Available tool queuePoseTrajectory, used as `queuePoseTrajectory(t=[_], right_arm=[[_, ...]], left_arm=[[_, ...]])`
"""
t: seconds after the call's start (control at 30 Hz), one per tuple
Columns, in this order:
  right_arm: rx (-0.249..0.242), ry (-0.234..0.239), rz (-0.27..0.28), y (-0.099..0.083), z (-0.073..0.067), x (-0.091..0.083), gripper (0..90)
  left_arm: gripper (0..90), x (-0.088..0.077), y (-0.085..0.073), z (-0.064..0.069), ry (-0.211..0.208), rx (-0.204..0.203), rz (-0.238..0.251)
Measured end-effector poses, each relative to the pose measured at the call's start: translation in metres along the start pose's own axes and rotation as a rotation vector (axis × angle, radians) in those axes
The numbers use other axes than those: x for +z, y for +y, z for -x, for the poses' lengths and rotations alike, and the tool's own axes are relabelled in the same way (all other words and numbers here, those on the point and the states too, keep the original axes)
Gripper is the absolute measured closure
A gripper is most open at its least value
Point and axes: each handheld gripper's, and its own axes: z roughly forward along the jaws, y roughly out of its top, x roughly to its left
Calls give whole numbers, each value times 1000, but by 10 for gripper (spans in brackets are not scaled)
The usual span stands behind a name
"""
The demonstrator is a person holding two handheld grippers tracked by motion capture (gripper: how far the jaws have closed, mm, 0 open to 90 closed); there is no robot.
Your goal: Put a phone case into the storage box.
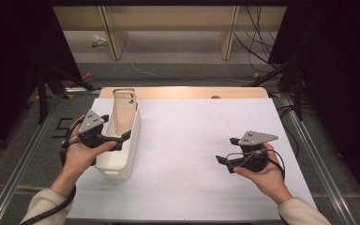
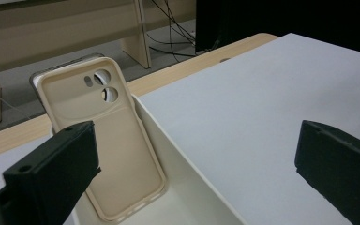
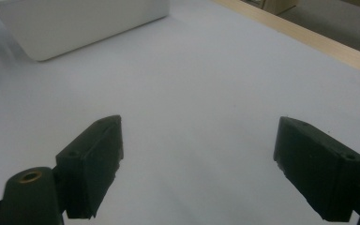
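Observation:
A beige phone case [image 1: 123,111] stands on end inside a white bin [image 1: 122,161] at the left of the white sheet, leaning toward the bin's far end. In the left gripper view the case [image 2: 117,140] shows its inner side and camera holes, with the bin wall [image 2: 187,173] to its right. My left gripper [image 1: 116,126] hovers open over the bin, holding nothing; its jaws [image 2: 197,140] stand wide apart either side of the bin's right wall. My right gripper [image 1: 227,150] is open and empty over the sheet at the right [image 3: 199,133], pointing toward the bin [image 3: 84,23].
The white sheet [image 1: 201,140] covers most of a wooden table [image 1: 183,92]. Wooden furniture legs [image 1: 115,37] and cables [image 1: 258,42] lie on the floor beyond. Metal rails [image 1: 309,140] run along both sides of the table.

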Motion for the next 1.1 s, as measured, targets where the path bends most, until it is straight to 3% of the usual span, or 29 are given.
queuePoseTrajectory(t=[0.2, 0.4, 1.1], right_arm=[[-1, 0, 0, 0, 0, 0, 169], [-1, 2, 0, 0, 0, 0, 168], [-1, 1, 5, 1, 0, -1, 169]], left_arm=[[0, -6, -5, 9, -17, 5, 33], [0, -10, -9, 17, -19, 24, 24], [0, -29, -33, 41, -66, 32, 40]])
